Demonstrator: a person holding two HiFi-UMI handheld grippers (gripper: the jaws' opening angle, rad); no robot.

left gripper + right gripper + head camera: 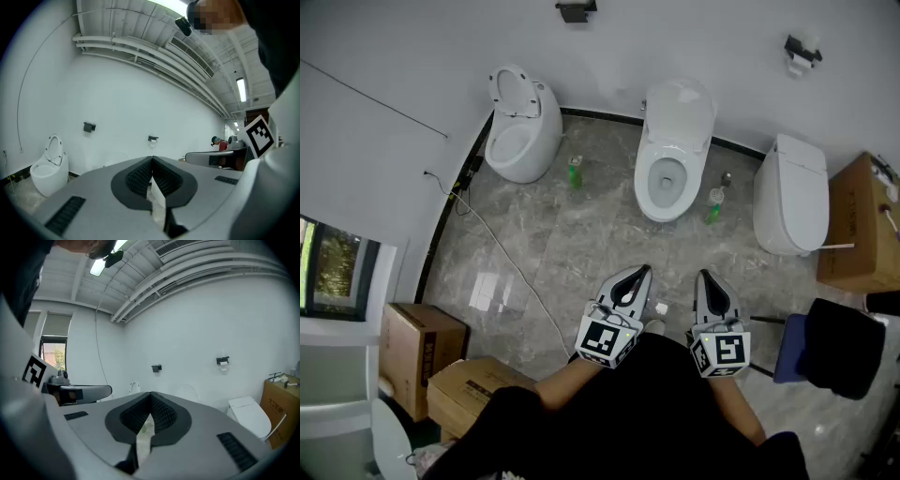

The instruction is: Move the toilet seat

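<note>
Three white toilets stand along the far wall. The left toilet [523,122] [49,166] has its seat raised. The middle toilet [673,155] has its lid up against the wall and its bowl showing. The right toilet [792,192] [248,416] is closed. My left gripper [643,269] [151,159] and right gripper [704,273] [151,395] are side by side close to my body, well short of the middle toilet. Both are shut with nothing between the jaws and point toward the wall.
Green bottles [575,172] [713,208] stand on the floor on either side of the middle toilet. A cable [511,262] runs across the grey tiles at left. Cardboard boxes [417,352] [861,225] sit at left and right, and a blue chair [839,347] at the right.
</note>
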